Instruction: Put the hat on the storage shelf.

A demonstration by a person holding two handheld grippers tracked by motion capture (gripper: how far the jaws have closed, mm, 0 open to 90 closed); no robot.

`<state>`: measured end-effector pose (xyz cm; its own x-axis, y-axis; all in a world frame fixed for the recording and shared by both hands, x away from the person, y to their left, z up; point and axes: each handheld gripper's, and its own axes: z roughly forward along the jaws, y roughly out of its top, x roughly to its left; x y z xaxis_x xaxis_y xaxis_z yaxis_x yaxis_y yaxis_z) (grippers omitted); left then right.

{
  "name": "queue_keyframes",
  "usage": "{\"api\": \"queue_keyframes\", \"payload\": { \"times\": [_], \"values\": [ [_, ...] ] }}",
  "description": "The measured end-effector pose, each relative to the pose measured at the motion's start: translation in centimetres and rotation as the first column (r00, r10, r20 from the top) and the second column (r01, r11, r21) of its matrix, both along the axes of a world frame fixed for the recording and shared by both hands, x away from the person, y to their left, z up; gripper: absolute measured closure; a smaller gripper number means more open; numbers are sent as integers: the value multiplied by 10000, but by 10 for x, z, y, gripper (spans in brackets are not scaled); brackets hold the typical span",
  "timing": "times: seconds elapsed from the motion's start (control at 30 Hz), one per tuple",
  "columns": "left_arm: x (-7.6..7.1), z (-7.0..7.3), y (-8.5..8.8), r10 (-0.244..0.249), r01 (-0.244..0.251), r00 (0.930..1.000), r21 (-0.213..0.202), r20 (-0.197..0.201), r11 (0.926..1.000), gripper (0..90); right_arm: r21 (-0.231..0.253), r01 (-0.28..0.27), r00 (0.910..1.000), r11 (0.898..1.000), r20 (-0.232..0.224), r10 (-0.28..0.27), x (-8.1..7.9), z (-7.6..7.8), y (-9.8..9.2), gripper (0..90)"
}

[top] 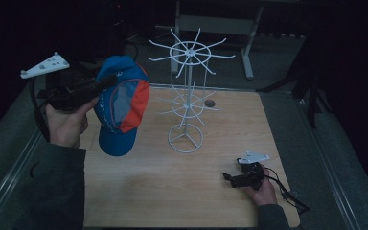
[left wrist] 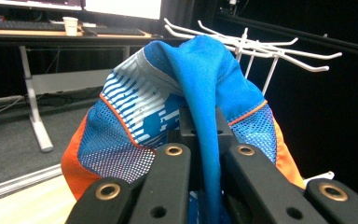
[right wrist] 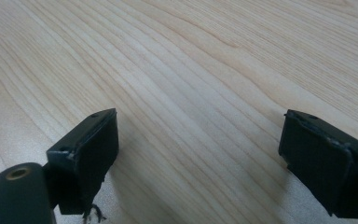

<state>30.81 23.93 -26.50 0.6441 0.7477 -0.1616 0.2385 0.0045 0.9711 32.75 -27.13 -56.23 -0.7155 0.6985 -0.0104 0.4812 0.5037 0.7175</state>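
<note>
1. High view. A blue and orange cap (top: 120,103) is held clear of the surface (top: 182,191), just left of a white wire rack (top: 188,96) and near its upper ring of prongs. It is carried by the left hand-held gripper (top: 106,82), which meets the cap at its upper left edge. The right hand-held gripper (top: 230,178) is seen resting low on the surface, to the right of and nearer the person than the rack's base, well apart from the cap.

2. Left gripper view. The jaws are closed nearly together on a fold of the cap's (left wrist: 182,107) blue fabric, which is pinched between them and rises above them. The rack's (left wrist: 265,46) prongs are seen beyond the cap, above and to its right.

3. Right gripper view. The jaws are spread wide, with nothing between them; bare wood of the surface (right wrist: 191,70) lies under them. Contact with the wood cannot be confirmed.

4. Handling, as judged. The cap is taken to be light and soft: the mesh panels sag and the fabric folds under the grip. The brim is likely the stiffer part. A pinch on a seam or the rear band is judged secure; loose mesh may slip or snag on a prong.
</note>
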Motion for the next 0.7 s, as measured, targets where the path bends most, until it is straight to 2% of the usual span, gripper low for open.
{"api": "queue_keyframes", "payload": {
  "times": [0.43, 0.5, 0.7],
  "values": [
    [3, 7, 4, -159, 161, 9998, -220, 82, 9996, 900, -1, 1, 10000, 10000, 3, -1, 0, 0, 0, 118],
    [4, 8, 4, -129, 131, 9998, -153, 124, 9998, 900, 0, 1, 10000, 10000, 3, -1, 0, 0, 0, 117],
    [6, 11, 7, -322, 330, 9993, -395, 195, 9987, 900, 2, 2, 10000, 10000, 2, -2, 0, 0, 0, 117]
  ]
}}
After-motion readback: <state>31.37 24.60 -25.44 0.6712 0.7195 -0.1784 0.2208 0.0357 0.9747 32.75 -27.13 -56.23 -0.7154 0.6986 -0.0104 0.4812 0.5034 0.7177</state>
